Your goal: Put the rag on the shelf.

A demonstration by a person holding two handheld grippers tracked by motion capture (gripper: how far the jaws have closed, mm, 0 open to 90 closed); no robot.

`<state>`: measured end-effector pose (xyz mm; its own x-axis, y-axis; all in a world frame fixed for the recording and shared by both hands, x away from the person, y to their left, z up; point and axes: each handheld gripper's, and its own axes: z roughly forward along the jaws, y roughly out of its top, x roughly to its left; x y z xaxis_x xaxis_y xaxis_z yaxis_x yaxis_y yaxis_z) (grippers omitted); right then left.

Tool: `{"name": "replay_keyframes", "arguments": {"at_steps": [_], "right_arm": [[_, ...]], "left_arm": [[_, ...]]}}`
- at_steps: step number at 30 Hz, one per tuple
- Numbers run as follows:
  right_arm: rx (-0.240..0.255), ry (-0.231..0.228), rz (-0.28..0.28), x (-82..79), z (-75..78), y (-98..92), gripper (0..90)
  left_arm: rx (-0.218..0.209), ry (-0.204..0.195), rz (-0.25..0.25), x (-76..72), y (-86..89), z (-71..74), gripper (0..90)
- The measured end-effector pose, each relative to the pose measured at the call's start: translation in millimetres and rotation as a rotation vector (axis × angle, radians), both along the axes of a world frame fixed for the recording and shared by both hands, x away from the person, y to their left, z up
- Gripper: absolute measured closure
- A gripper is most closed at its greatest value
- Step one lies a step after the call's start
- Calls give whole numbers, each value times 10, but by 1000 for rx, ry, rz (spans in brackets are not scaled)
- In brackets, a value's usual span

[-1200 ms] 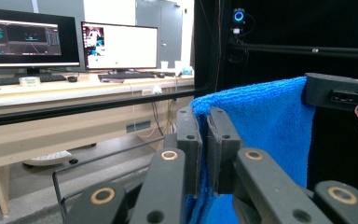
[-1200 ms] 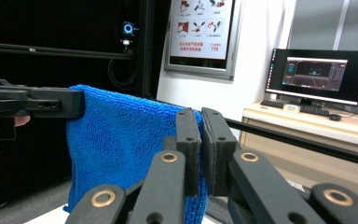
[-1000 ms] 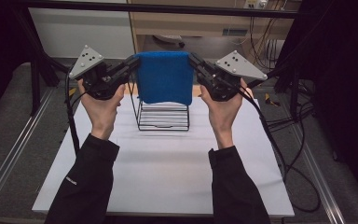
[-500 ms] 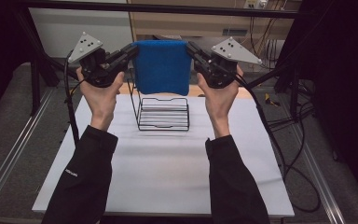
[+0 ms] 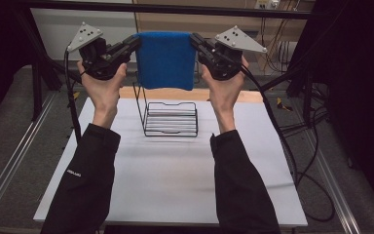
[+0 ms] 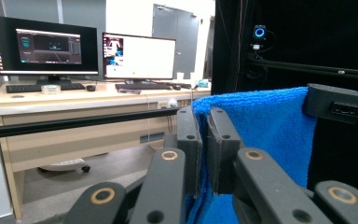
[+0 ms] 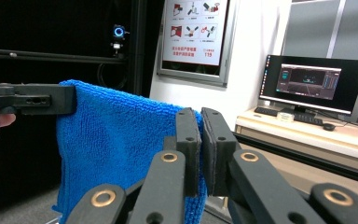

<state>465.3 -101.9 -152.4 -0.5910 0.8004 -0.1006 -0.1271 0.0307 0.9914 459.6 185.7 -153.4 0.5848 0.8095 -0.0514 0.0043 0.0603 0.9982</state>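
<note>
Blue towel [image 5: 165, 61] hangs stretched, each top corner pinched in left gripper [image 5: 135, 45] and right gripper [image 5: 193, 40] jaws, hiding the wire rack's [image 5: 170, 119] top.

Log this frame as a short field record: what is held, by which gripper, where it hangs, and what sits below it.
held item: blue towel
left gripper: shut on the towel's top left corner
right gripper: shut on the towel's top right corner
towel state: stretched between the grippers, hanging flat
below: black wire rack on white table
contact with rack: cannot tell
</note>
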Motion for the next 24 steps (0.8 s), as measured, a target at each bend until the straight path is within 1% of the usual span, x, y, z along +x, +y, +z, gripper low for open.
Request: {"name": "replay_keyframes", "arguments": {"at_steps": [5, 9, 14, 18, 24], "right_arm": [[-3, -1, -8, 64, 51, 3, 867], [-3, -2, -10, 118, 68, 10, 867], [-19, 6, -15, 218, 62, 32, 867], [-29, 13, -24, 289, 51, 43, 867], [-34, 22, -24, 398, 18, 60, 867]], "left_arm": [[4, -4, 8, 67, -14, 42, 846], [-3, -3, 15, 124, -18, 36, 846], [-7, 8, 22, 226, -10, 24, 846], [10, 5, 34, 279, -18, 5, 846], [15, 7, 49, 359, -21, -26, 846]]}}
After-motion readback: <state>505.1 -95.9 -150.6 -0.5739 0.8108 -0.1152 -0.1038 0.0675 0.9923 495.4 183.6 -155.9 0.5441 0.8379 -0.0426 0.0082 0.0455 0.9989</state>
